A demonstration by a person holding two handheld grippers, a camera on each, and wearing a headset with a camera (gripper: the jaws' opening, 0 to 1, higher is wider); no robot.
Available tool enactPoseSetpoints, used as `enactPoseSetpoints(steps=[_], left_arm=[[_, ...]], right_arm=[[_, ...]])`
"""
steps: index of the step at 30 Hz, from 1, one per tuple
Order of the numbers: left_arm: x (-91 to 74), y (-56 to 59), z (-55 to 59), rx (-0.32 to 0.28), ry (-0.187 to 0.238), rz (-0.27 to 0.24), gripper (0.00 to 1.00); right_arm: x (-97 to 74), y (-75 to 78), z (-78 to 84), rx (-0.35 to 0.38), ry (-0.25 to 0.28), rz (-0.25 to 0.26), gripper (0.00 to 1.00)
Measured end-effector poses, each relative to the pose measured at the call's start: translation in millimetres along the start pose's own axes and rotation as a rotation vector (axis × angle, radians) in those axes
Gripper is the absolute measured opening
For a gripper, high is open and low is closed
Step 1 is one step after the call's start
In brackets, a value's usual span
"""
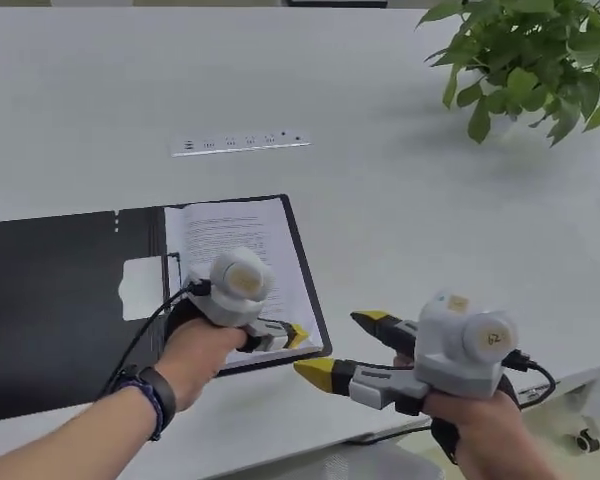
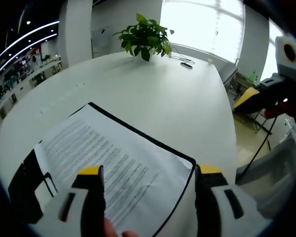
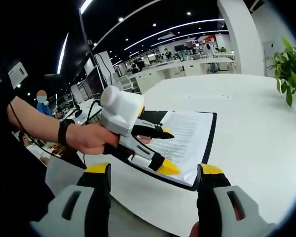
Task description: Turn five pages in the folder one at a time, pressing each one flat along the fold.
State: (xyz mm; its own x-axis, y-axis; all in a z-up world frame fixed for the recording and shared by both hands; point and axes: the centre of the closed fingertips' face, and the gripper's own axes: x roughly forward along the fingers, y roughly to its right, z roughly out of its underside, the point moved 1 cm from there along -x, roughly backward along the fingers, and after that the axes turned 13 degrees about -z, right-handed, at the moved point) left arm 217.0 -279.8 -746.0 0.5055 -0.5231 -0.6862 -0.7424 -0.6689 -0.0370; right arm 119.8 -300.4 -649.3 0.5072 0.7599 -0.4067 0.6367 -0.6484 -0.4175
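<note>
Over the near right corner of the folder (image 1: 70, 300) hangs the left gripper (image 2: 150, 170), its jaws spread wide and holding nothing. In the left gripper view one jaw stands above the printed page (image 2: 108, 163) and the other above bare tabletop (image 2: 153, 89), just past the folder's black edge. In the head view this gripper points to the right and a little toward the person, and a dark wristband (image 1: 152, 396) sits on the wrist behind it.

Just to the right, near the front edge of the tabletop, the right gripper (image 1: 340, 345) points left toward the folder. Its jaws are also wide apart with nothing between them. It is close to the folder's corner but apart from it and from the left gripper.

The folder lies open and flat. Its long axis runs left to right across the person, and its fold runs away from the person, turned slightly. The left half is a black inner cover with a pale pocket (image 1: 140, 288). The page lies on the right half, its top edge on the far side.

Farther back, a power strip (image 1: 240, 142) is set into the tabletop. A leafy plant (image 1: 530, 60) stands at the far right.
</note>
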Motion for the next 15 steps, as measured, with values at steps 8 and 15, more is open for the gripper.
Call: enactPoseSetpoints(steps=[8,15], left_arm=[[15.3,9.7,6.5,-0.016,-0.034,-0.018,0.74],[24.1,9.4,17.8,0.043,-0.056,-0.054,0.71]], right_arm=[[-3.7,4.1,2.0,0.008,-0.003,-0.002,0.70],[0.8,6.4,1.9,0.011,-0.007,-0.014,0.70]])
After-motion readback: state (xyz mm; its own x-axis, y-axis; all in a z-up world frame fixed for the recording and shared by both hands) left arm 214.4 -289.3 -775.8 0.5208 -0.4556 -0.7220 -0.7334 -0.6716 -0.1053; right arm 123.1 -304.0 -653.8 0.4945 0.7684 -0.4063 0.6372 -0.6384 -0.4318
